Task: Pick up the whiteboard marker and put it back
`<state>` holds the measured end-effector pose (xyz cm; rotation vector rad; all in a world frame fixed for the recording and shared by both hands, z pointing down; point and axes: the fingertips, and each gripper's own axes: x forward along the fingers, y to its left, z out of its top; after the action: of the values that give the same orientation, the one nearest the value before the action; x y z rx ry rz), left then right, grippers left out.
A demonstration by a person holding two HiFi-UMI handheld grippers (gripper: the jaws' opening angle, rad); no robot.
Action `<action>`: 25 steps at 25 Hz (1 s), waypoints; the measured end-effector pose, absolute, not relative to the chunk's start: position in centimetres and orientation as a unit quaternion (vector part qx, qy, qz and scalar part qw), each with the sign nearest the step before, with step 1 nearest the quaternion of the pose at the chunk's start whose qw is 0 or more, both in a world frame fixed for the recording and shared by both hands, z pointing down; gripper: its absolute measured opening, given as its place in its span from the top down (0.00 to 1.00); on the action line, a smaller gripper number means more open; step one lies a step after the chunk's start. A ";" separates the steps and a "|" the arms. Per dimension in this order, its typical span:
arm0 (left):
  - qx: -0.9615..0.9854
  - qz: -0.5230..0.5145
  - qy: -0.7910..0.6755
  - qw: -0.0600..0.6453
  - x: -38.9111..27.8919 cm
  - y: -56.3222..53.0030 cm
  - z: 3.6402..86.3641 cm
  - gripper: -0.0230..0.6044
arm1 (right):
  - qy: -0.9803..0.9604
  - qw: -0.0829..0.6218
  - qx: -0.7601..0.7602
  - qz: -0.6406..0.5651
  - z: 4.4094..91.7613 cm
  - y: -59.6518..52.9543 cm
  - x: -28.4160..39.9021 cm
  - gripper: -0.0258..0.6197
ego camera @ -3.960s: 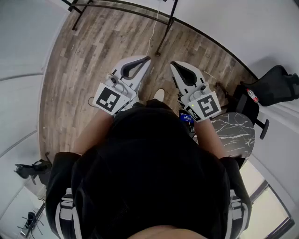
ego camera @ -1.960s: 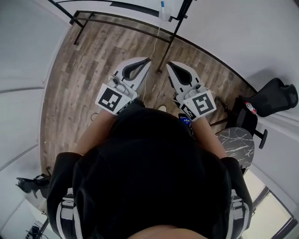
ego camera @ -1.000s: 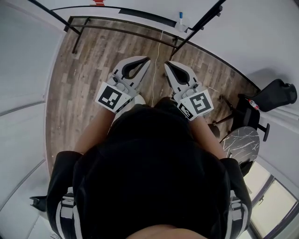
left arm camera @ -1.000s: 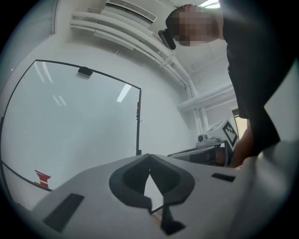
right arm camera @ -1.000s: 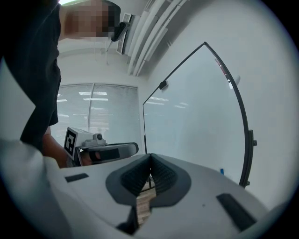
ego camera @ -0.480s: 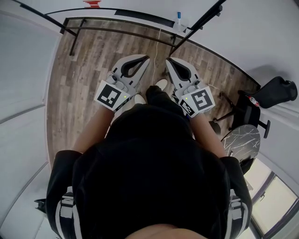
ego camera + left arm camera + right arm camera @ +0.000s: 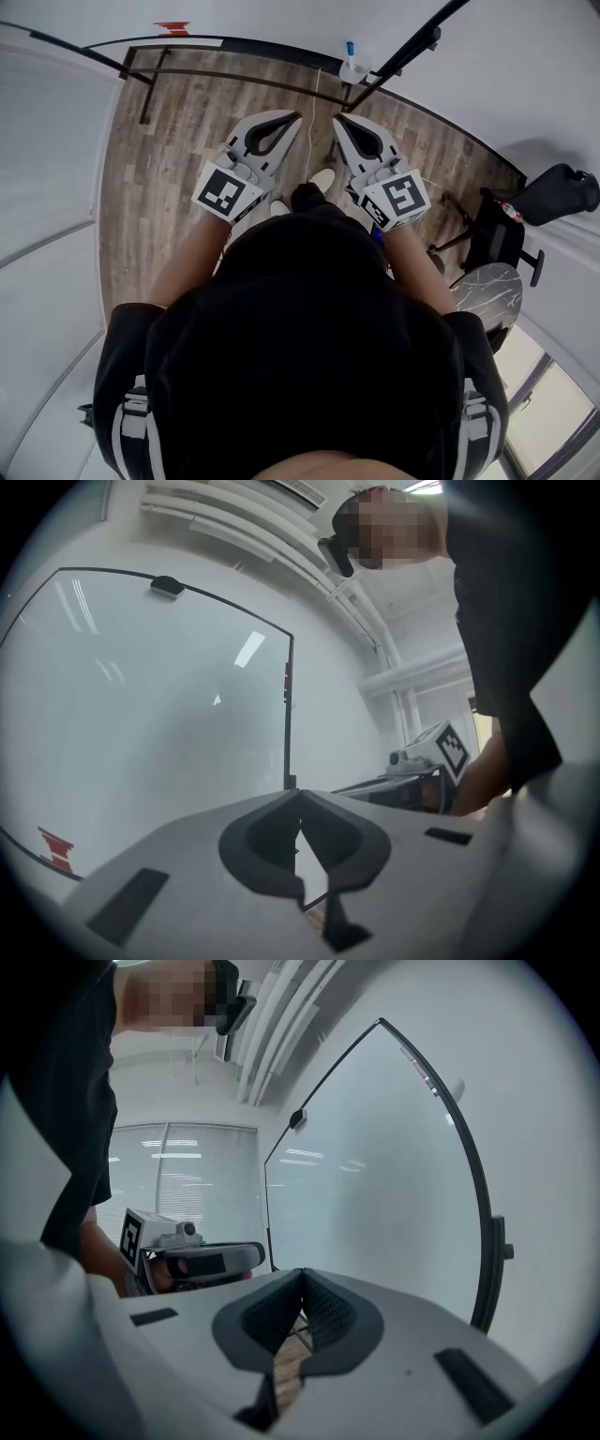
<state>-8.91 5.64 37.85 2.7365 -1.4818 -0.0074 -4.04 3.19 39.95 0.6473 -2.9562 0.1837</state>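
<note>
A white marker with a blue cap stands upright in a small white holder on the whiteboard's black stand, at the top of the head view. My left gripper and right gripper are held side by side in front of the person, pointing toward it and well short of it. Both are shut with nothing between the tips. The left gripper faces the whiteboard. The right gripper faces the same whiteboard. The marker shows in neither gripper view.
The whiteboard's black floor frame crosses the wood floor. A white cable runs down from the holder. At the right are a black chair, a red-capped bottle and a round marble-topped table.
The person has walked toward the whiteboard: its stand and the marker have come into the head view and closer. Both grippers stay shut and side by side.
</note>
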 end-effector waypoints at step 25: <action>0.884 0.014 -0.466 0.011 -5.2 -9.0 39.6 0.96 | -0.954 0.131 0.248 0.104 46.4 -13.5 -1.3 0.96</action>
<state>-5.21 -9.02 39.59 2.7590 -1.4547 0.0433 -1.26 -13.45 46.36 0.7216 -2.7712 0.3030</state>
